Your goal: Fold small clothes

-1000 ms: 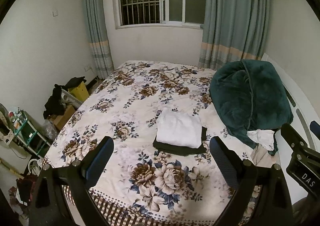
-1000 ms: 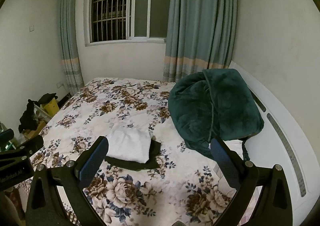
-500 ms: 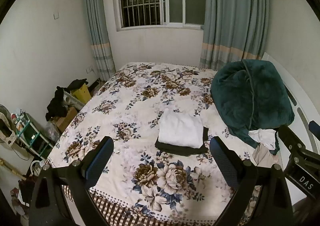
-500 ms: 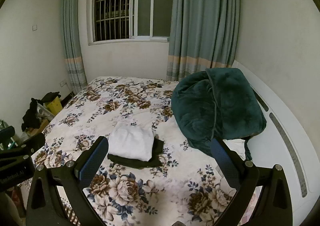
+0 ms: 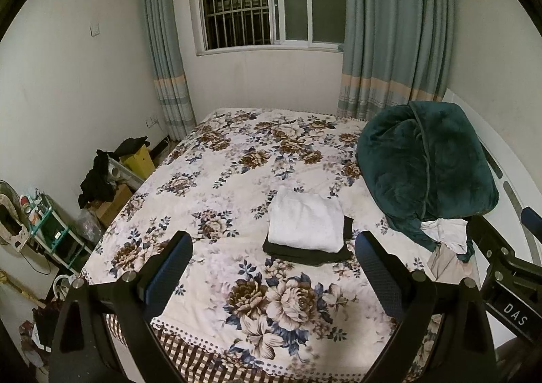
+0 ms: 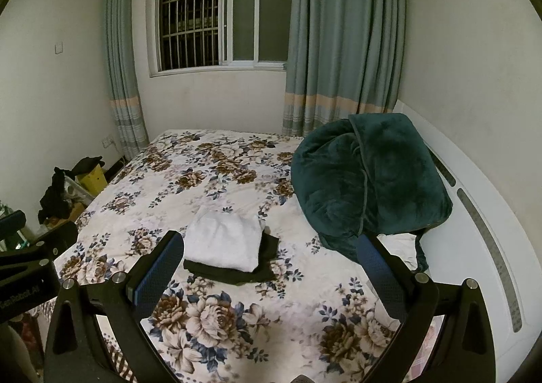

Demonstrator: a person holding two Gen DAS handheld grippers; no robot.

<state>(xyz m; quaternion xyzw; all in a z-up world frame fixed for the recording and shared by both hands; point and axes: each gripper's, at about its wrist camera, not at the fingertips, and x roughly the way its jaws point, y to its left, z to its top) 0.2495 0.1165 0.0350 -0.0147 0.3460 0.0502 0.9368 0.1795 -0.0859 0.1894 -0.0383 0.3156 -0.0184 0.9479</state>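
Observation:
A folded white garment point(image 5: 306, 225) lies on top of a folded dark garment point(image 5: 305, 252) in the middle of the floral bed point(image 5: 237, 179); the stack also shows in the right wrist view point(image 6: 225, 242) point(image 6: 237, 273). My left gripper point(image 5: 272, 269) is open and empty, held above the bed's near edge, well short of the stack. My right gripper point(image 6: 271, 274) is open and empty, also back from the stack. A loose white garment point(image 5: 443, 232) and a beige one point(image 5: 447, 262) lie by the green blanket.
A bulky dark green blanket point(image 5: 423, 169) point(image 6: 369, 176) sits on the bed's right side against the white headboard point(image 6: 474, 213). Boxes, dark clothes and a small shelf point(image 5: 50, 230) crowd the floor left of the bed. Window and curtains stand behind.
Both grippers have drawn back and up from the bed, so the folded stack looks smaller and farther. Both stay open. The stack has not moved.

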